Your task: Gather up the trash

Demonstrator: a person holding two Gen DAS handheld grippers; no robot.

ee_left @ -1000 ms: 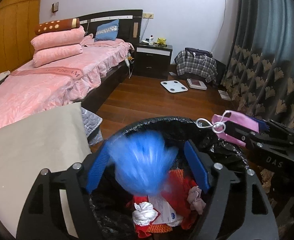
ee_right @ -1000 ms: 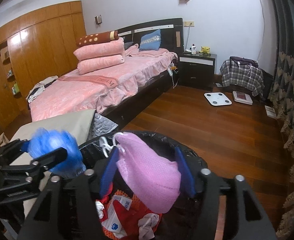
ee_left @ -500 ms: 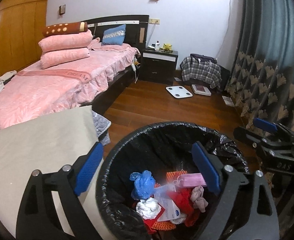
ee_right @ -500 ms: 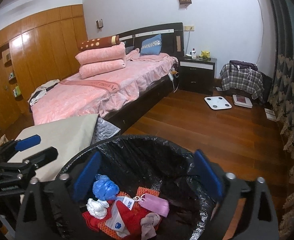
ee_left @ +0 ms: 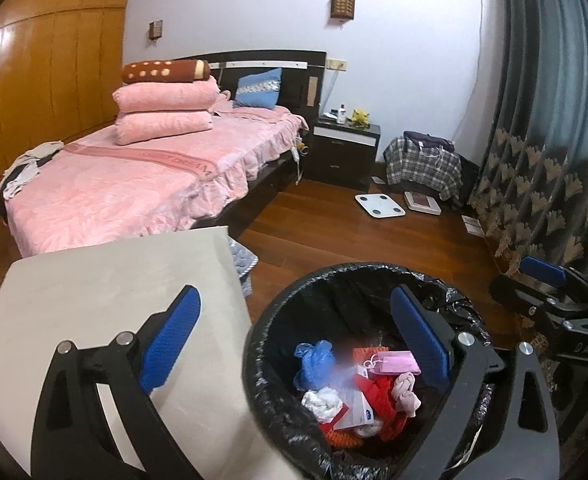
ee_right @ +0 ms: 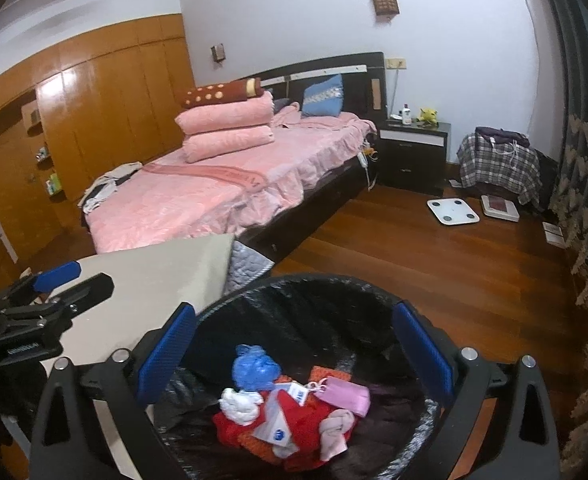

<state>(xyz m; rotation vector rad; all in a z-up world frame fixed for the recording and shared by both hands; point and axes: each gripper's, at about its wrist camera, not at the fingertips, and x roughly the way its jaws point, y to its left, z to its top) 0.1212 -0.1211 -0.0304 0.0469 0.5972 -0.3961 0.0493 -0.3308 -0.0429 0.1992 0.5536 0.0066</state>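
One trash bin (ee_left: 278, 320) with a black liner is counted; inside it are seen one crumpled blue bag (ee_right: 255, 372), one pink face mask (ee_right: 348, 394) and one white wad (ee_right: 239, 404). Two folded pink blankets (ee_right: 228, 128) are stacked on one bed (ee_right: 198, 204). One nightstand (ee_right: 414, 152) and two bathroom scales (ee_right: 452, 211) are noted.

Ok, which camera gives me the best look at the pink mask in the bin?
The right wrist view: the pink mask lies unobstructed on the pile in the bin. In the left wrist view the mask shows too, but its right end sits behind that gripper's blue finger pad.
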